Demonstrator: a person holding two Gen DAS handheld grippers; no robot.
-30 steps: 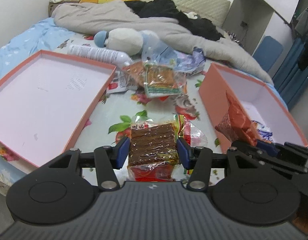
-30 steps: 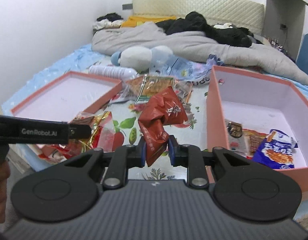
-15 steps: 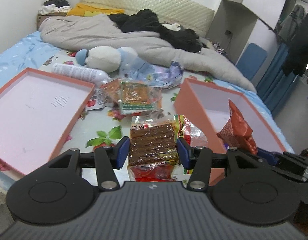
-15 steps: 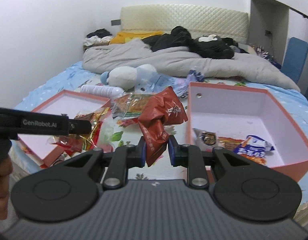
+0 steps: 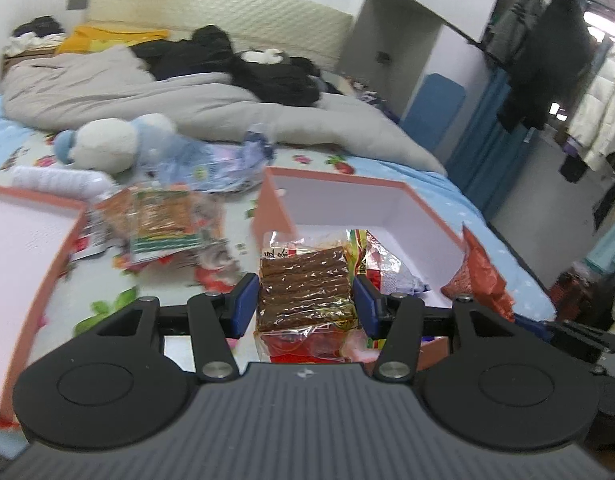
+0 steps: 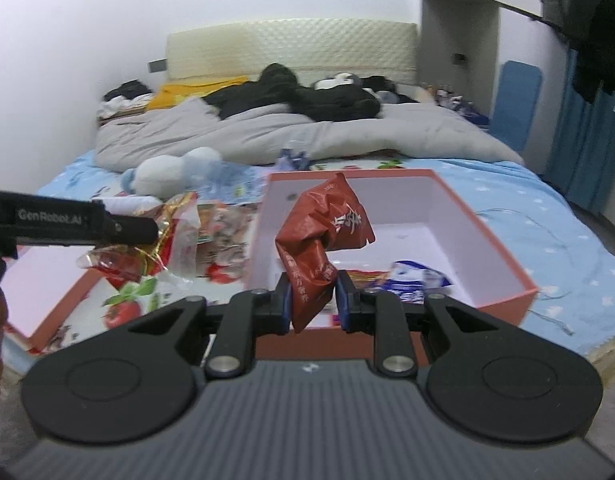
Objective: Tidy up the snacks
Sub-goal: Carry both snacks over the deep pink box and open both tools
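Left tool [image 5: 305,307] grips brown-stick pack [image 5: 303,284] | right tool [image 6: 312,299] grips red packet [image 6: 323,236] — only right view shows blue bag [image 6: 419,282]

So the whole setup sits on a bed [image 6: 555,216] with a light blue floral sheet. Directly on it: a deep salmon-colored box [image 6: 487,236] on the right side and a shallow salmon lid or tray [image 5: 31,264] on the left, well apart. Between them lies a loose pile of snack packets [image 5: 163,220] in clear wrappers. Just behind that there's a white plastic bottle [image 5: 55,182] lying on its side, a white-and-blue plush toy [image 5: 107,144], and some crinkled plastic bags [image 5: 211,164]. Further back, a rumpled gray duvet [image 6: 307,136] stretches across, with dark clothes [image 6: 299,96] heaped on top.
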